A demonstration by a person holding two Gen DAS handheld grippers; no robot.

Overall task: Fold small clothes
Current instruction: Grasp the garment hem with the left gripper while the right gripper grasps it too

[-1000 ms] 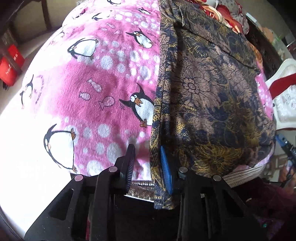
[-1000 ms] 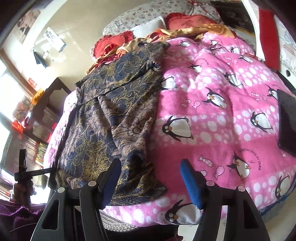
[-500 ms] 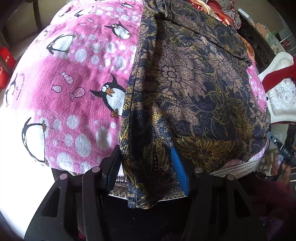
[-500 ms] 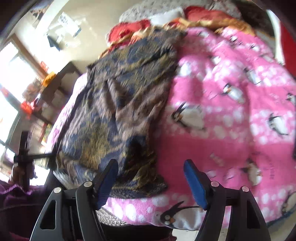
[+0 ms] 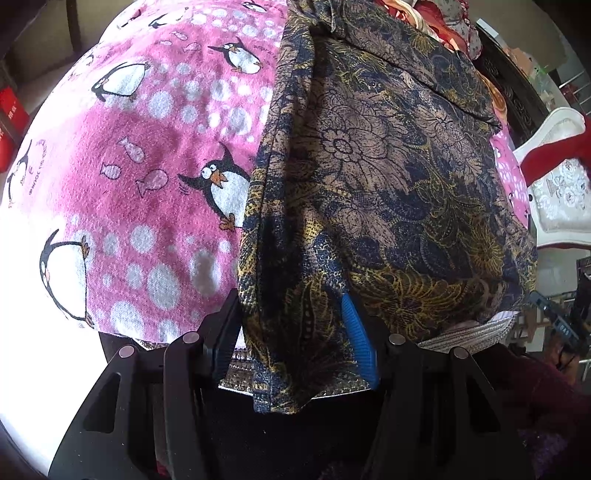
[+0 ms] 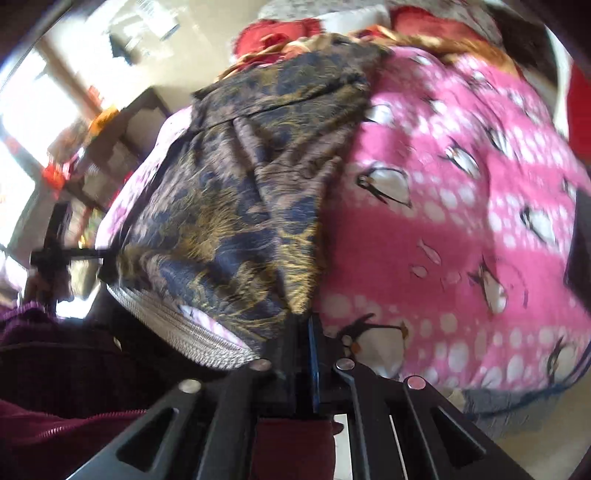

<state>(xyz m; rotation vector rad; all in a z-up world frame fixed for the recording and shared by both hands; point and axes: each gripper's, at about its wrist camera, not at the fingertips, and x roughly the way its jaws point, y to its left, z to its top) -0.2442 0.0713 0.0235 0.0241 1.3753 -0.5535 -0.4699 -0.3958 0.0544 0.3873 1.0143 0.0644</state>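
A pink penguin blanket is spread over the bed, and the garment, dark with a gold and tan floral print, is laid lengthwise on it, its near end hanging over the bed's front edge. A woven grey band is seen under the blanket along that edge. Red cushions are piled at the head of the bed, beyond the garment's far end. A white chair with red cloth is seen past the bed's side in the left wrist view, and a dark flat object lies on the blanket at the right edge of the right wrist view. A maroon sleeve is seen low in that view.

The left gripper is pointed steeply down at the garment's near hem. Its jaws are held apart, with the hanging corner of cloth loosely between them; the pads are not seen to press on it.

The right gripper is tilted down at the garment's other near corner. Its jaws are closing, nearly together, and a pinch of the cloth's edge is caught between them. This view is blurred.

Bare blanket lies open on the outer side of each gripper.
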